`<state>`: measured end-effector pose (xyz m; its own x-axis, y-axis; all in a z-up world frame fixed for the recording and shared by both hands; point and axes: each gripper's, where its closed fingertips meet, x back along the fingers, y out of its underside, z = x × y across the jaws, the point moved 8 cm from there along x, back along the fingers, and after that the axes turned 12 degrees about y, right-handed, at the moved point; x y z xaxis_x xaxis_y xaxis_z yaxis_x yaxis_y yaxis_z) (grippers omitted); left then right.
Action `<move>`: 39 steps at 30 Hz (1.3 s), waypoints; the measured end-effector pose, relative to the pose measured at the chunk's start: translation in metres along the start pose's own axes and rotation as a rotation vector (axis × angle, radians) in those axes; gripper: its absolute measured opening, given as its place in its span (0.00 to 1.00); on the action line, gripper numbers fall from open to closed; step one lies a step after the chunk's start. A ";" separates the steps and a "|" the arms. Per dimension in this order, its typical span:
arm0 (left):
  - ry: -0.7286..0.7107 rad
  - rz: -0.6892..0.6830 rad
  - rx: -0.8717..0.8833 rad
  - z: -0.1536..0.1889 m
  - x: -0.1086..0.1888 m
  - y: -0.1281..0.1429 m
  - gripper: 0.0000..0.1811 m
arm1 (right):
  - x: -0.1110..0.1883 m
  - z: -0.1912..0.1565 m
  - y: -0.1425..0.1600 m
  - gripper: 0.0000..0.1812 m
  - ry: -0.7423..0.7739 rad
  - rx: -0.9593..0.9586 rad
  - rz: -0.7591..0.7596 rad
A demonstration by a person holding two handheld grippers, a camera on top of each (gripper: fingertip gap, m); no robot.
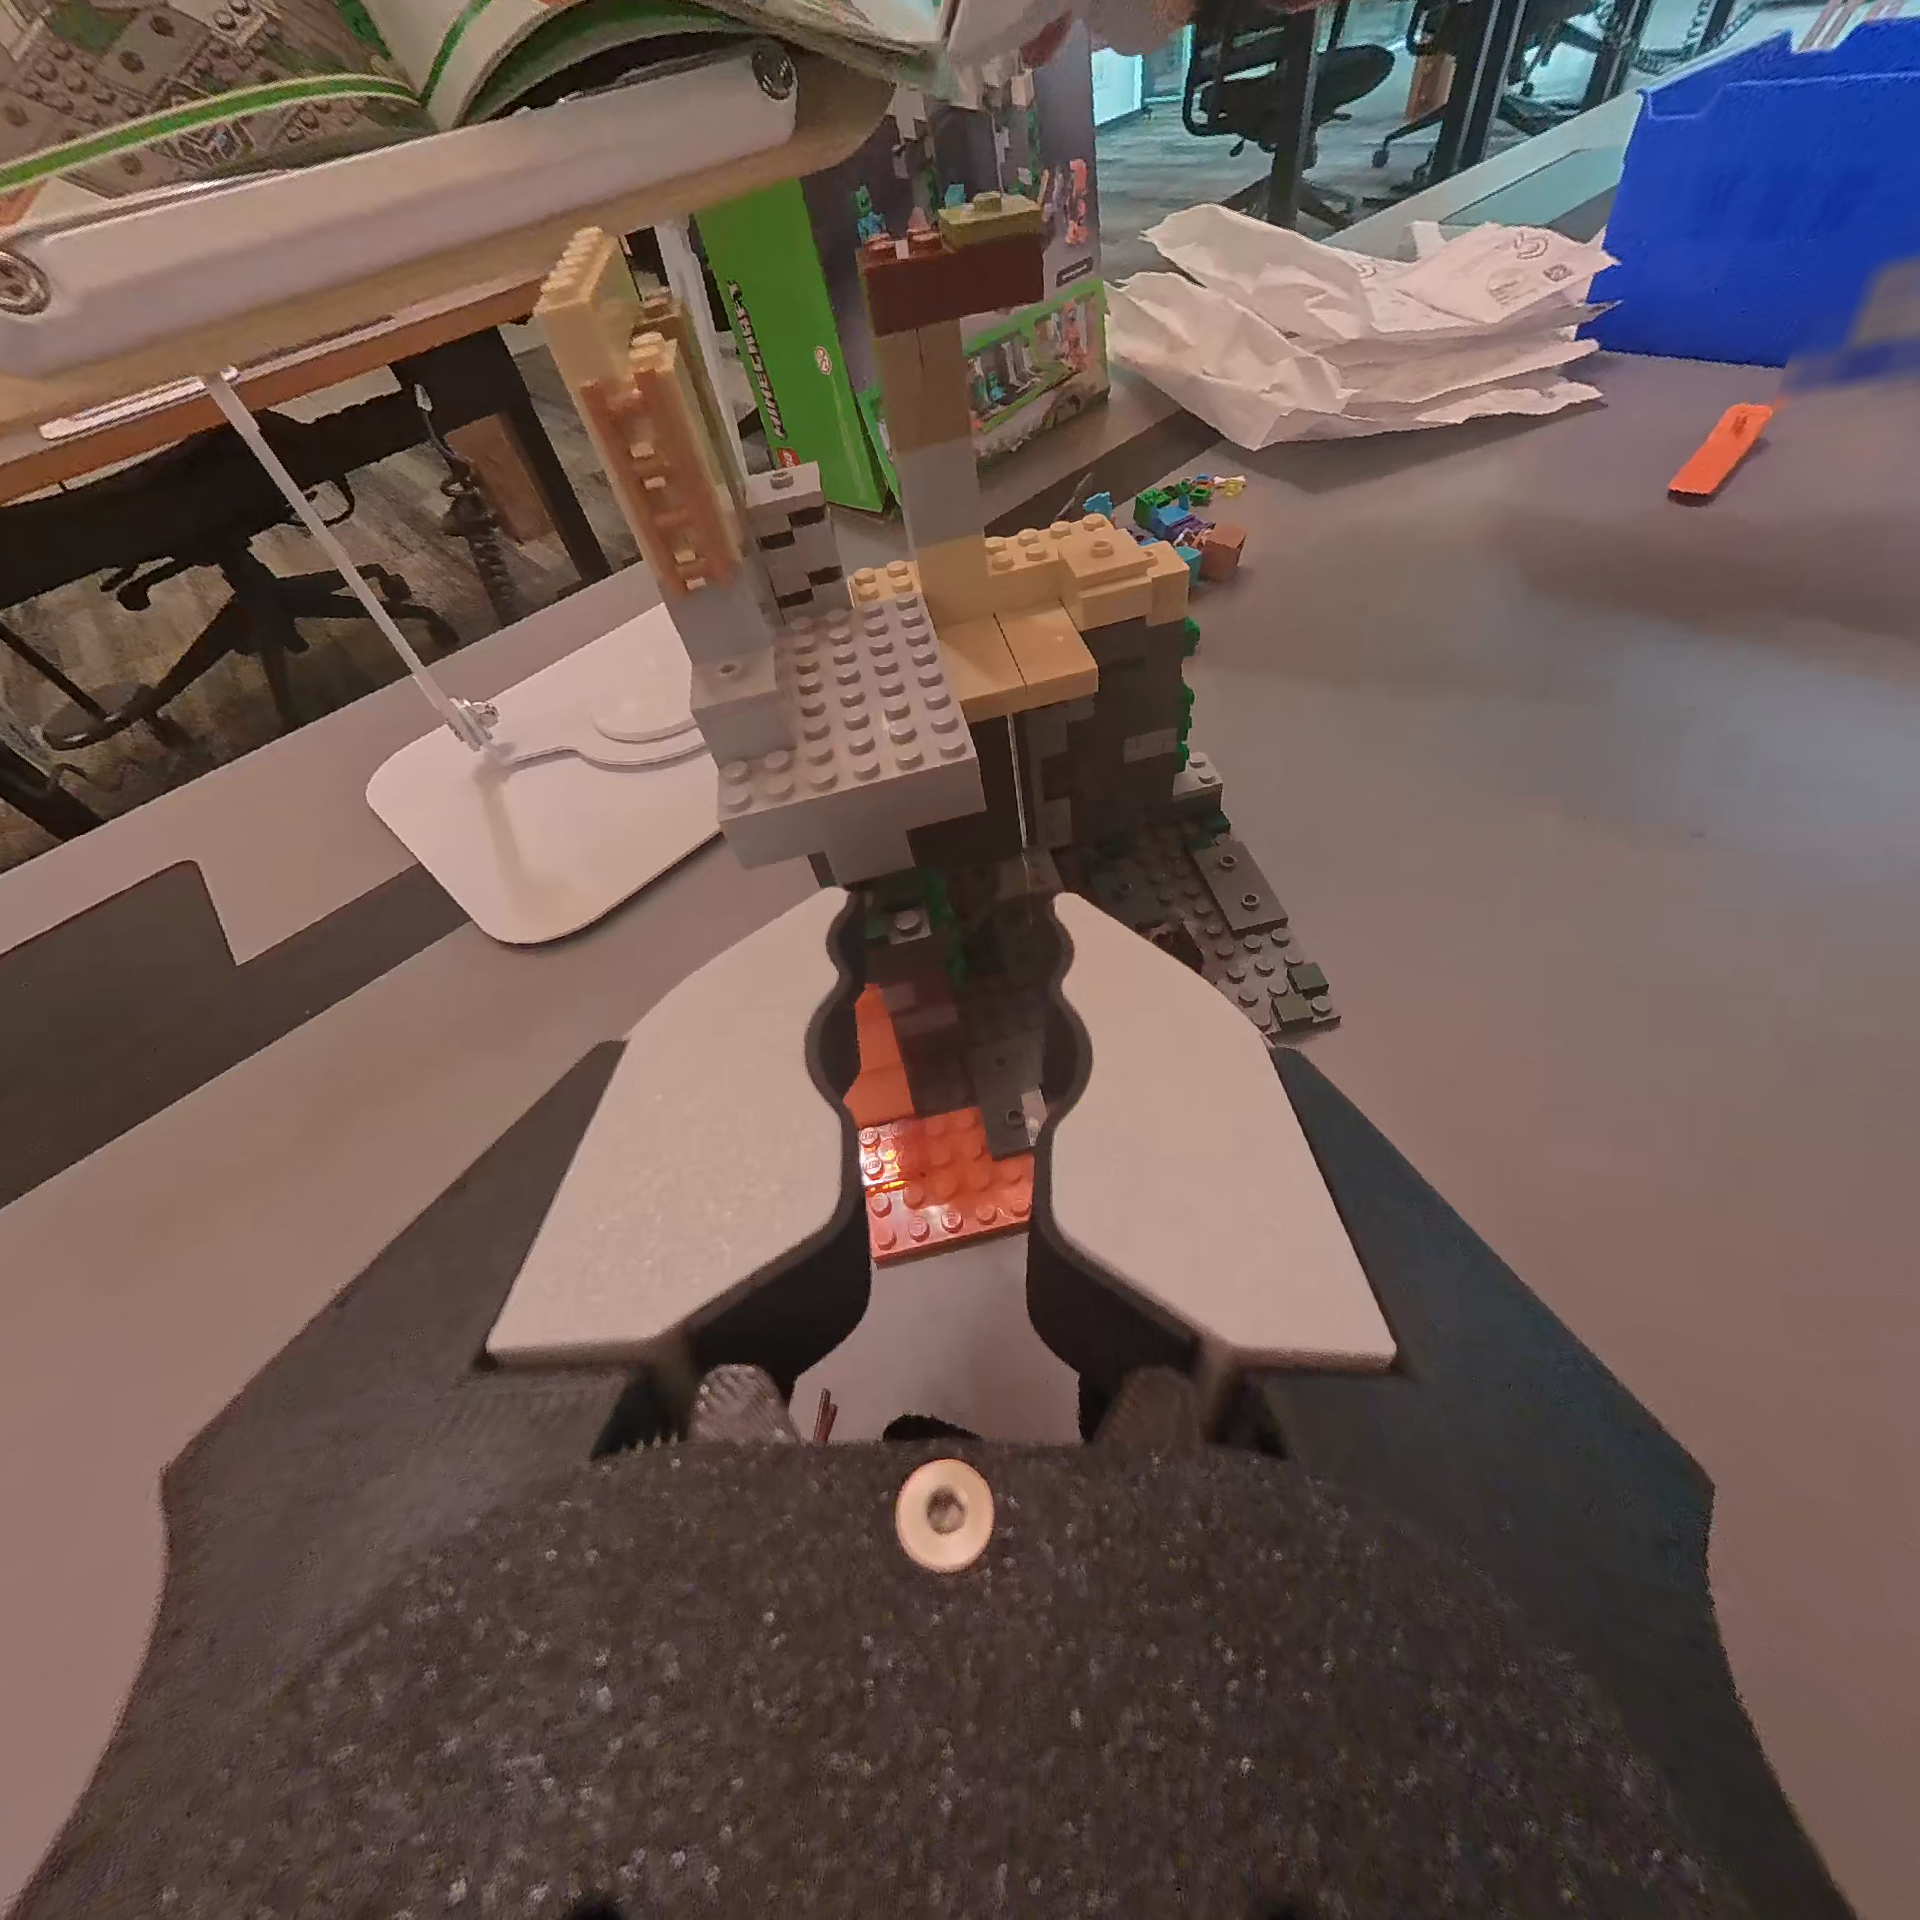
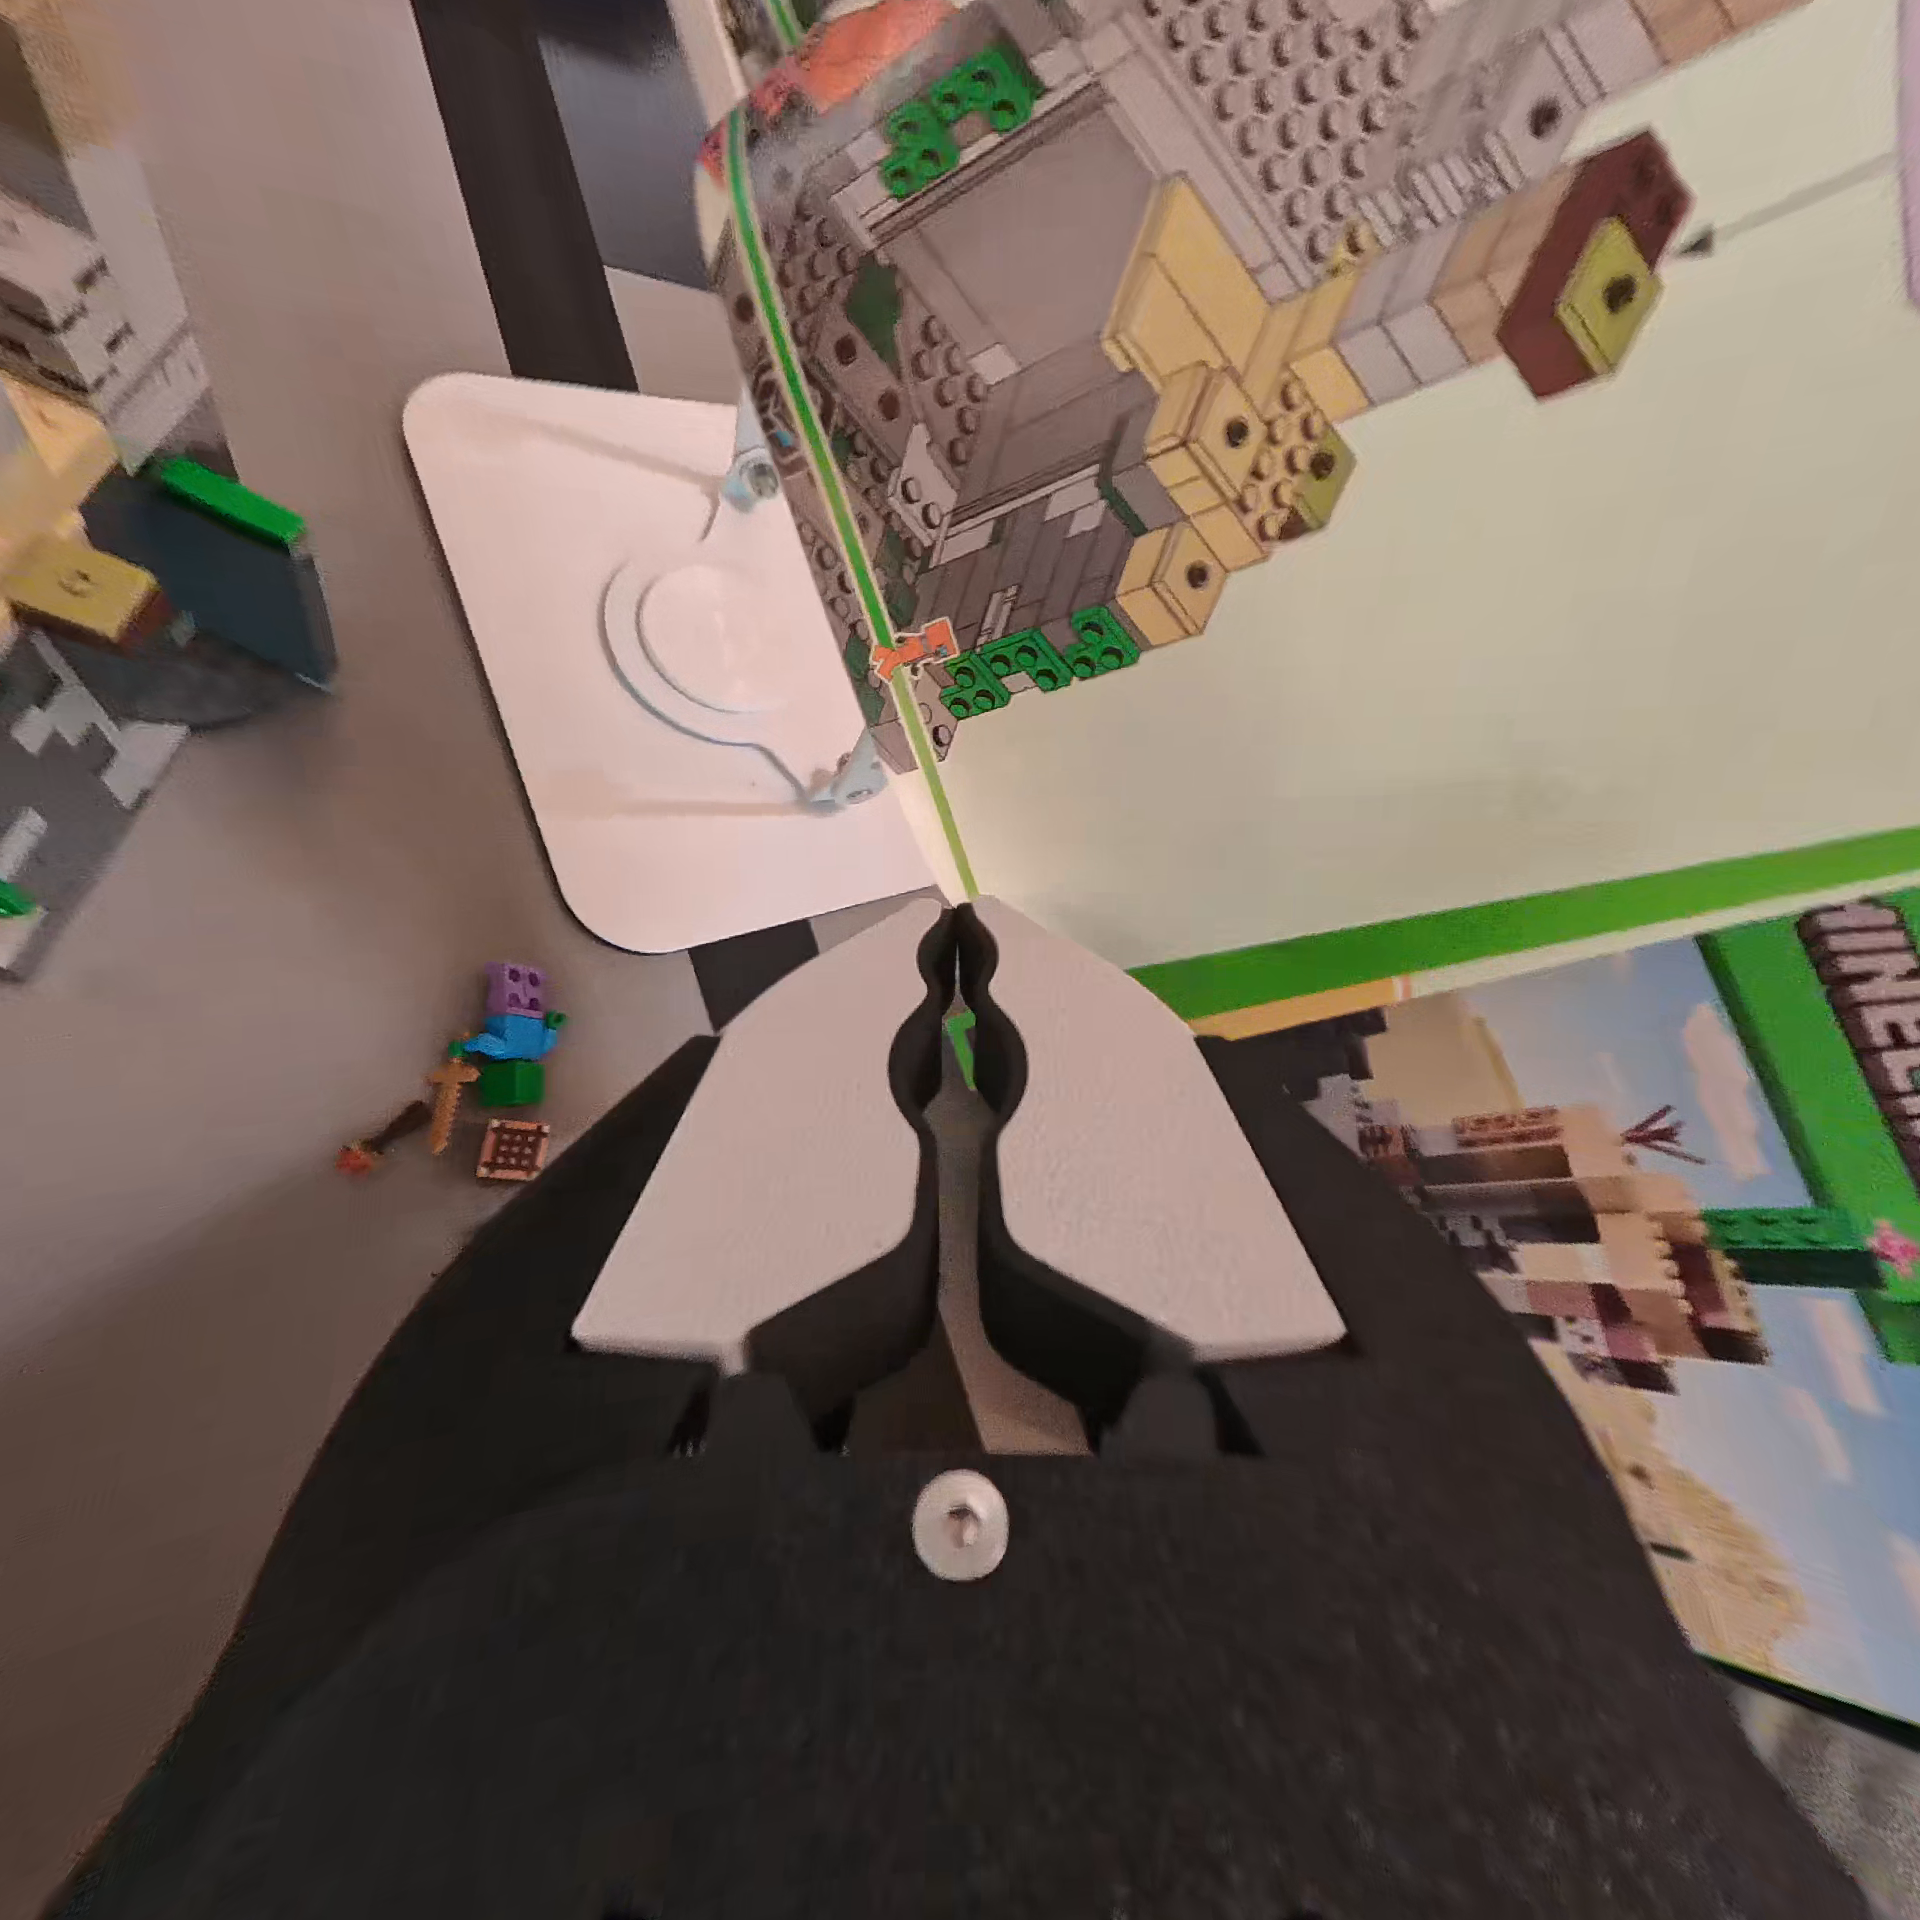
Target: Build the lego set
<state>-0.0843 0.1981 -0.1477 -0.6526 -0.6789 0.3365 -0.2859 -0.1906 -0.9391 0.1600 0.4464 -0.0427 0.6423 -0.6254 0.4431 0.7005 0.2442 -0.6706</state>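
The lego model (image 1: 862, 717) stands on the grey table: a grey studded platform, tan blocks, a ladder tower and a dark rock wall on an orange base plate (image 1: 945, 1184). My left gripper (image 1: 951, 914) is closed around the model's lower dark column, with the base plate between the fingers. My right gripper (image 2: 961, 914) is shut on the bottom edge of a page of the instruction booklet (image 2: 1351, 727), which curls upward. The model's edge also shows at the left of the right wrist view (image 2: 73, 520).
The booklet (image 1: 208, 83) rests on a white stand (image 1: 540, 831). The lego box (image 1: 800, 332) is behind the model. Crumpled paper bags (image 1: 1351, 312), a blue bin (image 1: 1766, 187) and an orange separator tool (image 1: 1720, 452) lie right. A small figure and loose pieces (image 2: 509, 1049) lie near the stand base (image 2: 623, 665). Across from one pair of fingers to the other is roughly 30 cm.
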 end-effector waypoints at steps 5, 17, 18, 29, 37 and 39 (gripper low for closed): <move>0.010 -0.004 0.000 0.001 0.000 0.000 0.17 | -0.003 0.011 0.003 0.00 -0.095 -0.138 -0.020; 0.026 -0.019 0.003 0.001 -0.003 0.003 0.16 | -0.004 0.019 0.004 0.00 -0.220 -0.279 -0.027; 0.026 -0.018 0.003 0.001 -0.003 0.003 0.16 | -0.004 0.020 0.004 0.00 -0.218 -0.278 -0.031; -0.045 0.063 -0.031 -0.003 0.013 -0.020 0.14 | 0.032 0.018 -0.017 0.00 -0.196 -0.206 0.008; -0.096 0.081 -0.180 -0.007 0.027 -0.091 0.15 | 0.042 0.017 -0.025 0.00 -0.220 -0.239 0.050; -0.086 0.033 -0.254 -0.010 0.020 -0.117 0.18 | 0.046 0.015 -0.031 0.00 -0.205 -0.228 0.077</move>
<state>-0.0703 0.2139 -0.0303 -0.6052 -0.7418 0.2890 -0.4398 0.0089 -0.8981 0.1725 0.4208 0.0073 0.7563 -0.4433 0.4811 0.5745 0.0983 -0.8126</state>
